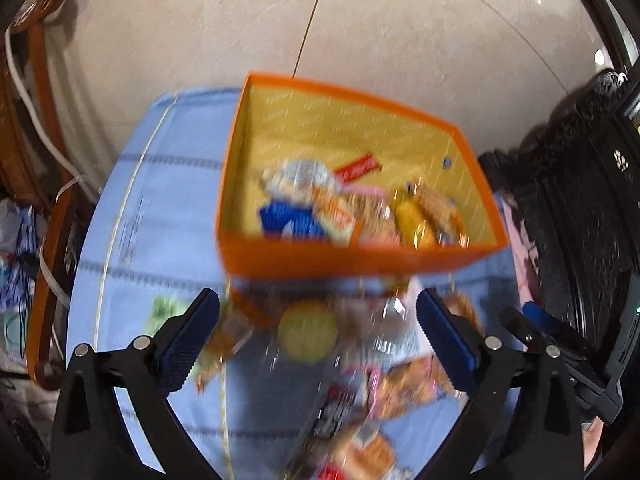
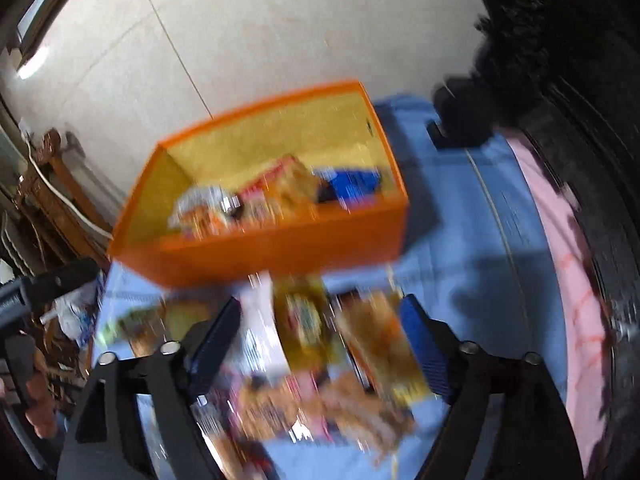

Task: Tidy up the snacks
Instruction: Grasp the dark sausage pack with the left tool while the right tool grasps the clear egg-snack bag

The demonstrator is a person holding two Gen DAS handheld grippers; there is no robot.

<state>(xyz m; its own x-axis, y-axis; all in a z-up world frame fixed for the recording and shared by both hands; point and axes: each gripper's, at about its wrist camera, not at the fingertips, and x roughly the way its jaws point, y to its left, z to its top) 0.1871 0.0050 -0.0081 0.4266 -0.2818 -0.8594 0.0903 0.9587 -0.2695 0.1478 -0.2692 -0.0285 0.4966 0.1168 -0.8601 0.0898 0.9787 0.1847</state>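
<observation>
Both views are badly motion-blurred, so I'm reading shapes & colours more than labels. The orange box (image 1: 360, 258) sits on the bench, on a light blue cloth (image 1: 160, 208), w/ a handful of snack packets already inside on its yellow lining. The rest, a loose pile of snack packets (image 1: 360, 344), lies on the cloth just in front of the box's near wall, right under both tools.

Handling, as I judge it: these are small foil and plastic wrappers, light, crinkly, prob. slippery, contents likely biscuits or wafers that crush if squeezed hard. I'd pinch one across its flat body or by a sealed end, gently, and take a packet off the edge of the heap rather than digging into the middle, since they overlap. The round yellow-green item (image 1: 308, 330) in the pile may roll or slip; can't tell what it is.

Left gripper (image 1: 318, 338): jaws spread wide, blue pads clear either side of the pile, nothing pinched. Whether a pad brushes a wrapper I can't tell thru the blur.

Right gripper (image 2: 320, 344): jaws also apart, packets showing in the gap, incl. a yellow packet (image 2: 308, 324), but the pads aren't pressing on anything I can make out. I read it as empty too.
</observation>
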